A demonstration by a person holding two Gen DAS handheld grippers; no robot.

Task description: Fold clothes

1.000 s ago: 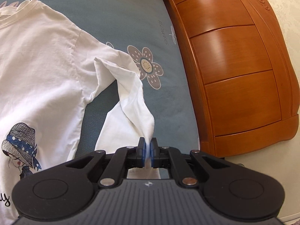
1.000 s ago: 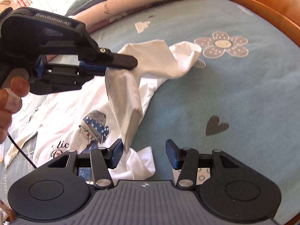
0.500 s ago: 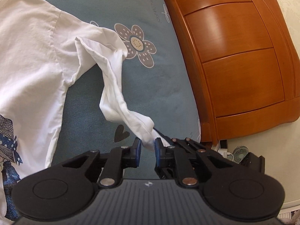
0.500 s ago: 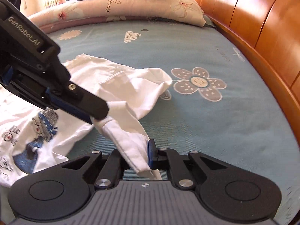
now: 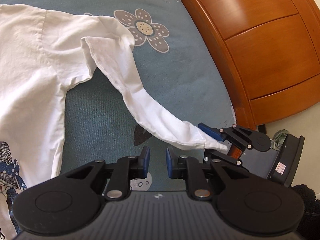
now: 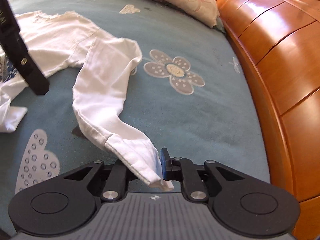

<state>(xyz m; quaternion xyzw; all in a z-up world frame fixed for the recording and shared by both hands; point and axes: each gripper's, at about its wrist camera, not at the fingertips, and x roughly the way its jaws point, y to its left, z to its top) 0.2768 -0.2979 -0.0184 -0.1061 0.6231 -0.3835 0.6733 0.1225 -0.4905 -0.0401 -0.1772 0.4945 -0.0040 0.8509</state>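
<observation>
A white long-sleeved shirt [image 5: 30, 64] with a printed girl figure lies on the blue-green bedsheet [image 5: 96, 116]. Its long sleeve [image 5: 128, 80] stretches toward the bed's edge. My right gripper [image 6: 158, 166] is shut on the sleeve's cuff [image 6: 140, 160] and holds it just above the sheet; it also shows in the left wrist view [image 5: 214, 140] gripping the cuff [image 5: 192, 138]. My left gripper [image 5: 157, 160] is open and empty, just short of the cuff; one of its fingers [image 6: 26, 60] shows at the left of the right wrist view.
A glossy wooden footboard [image 5: 270, 50] curves along the right side of the bed, also in the right wrist view [image 6: 280, 60]. Flower prints [image 6: 174, 70] mark the sheet. A pillow [image 6: 200, 2] lies at the far end. A small fan [image 5: 280, 138] stands on the floor.
My left gripper has opened and let go of the sleeve. My right gripper has closed on the cuff and drawn the sleeve out straighter toward the bed's edge.
</observation>
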